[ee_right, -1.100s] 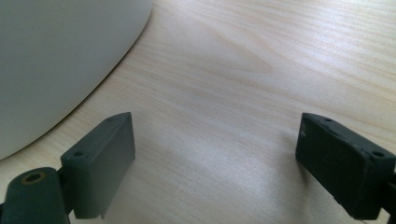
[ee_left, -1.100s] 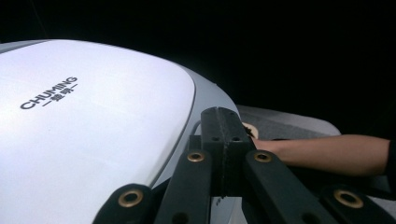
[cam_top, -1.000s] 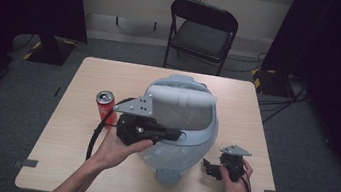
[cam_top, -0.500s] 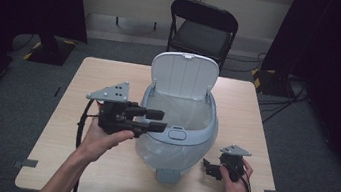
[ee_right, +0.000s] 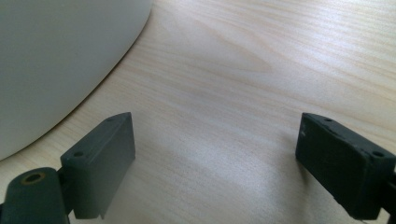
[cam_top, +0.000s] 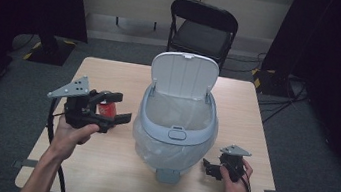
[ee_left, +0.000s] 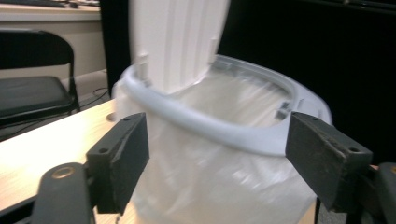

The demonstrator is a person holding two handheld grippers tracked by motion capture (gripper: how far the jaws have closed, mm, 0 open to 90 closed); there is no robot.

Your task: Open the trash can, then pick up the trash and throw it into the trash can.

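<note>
Sitting in the middle of the desk (cam_top: 113,168), the bin (cam_top: 174,137) has its lid (cam_top: 183,74) standing straight up. The left gripper (cam_top: 116,107) is off to the bin's left, above a red can (cam_top: 107,109). Its jaws have just been opening, with nothing between them. The right gripper (cam_top: 206,166) rests by the bin's right side, jaws wide apart and empty.

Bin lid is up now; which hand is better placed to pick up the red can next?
Left. The left tongs hang open right beside the red can, having just been opening with nothing between them. The right tongs rest low on the far side of the bin.
</note>
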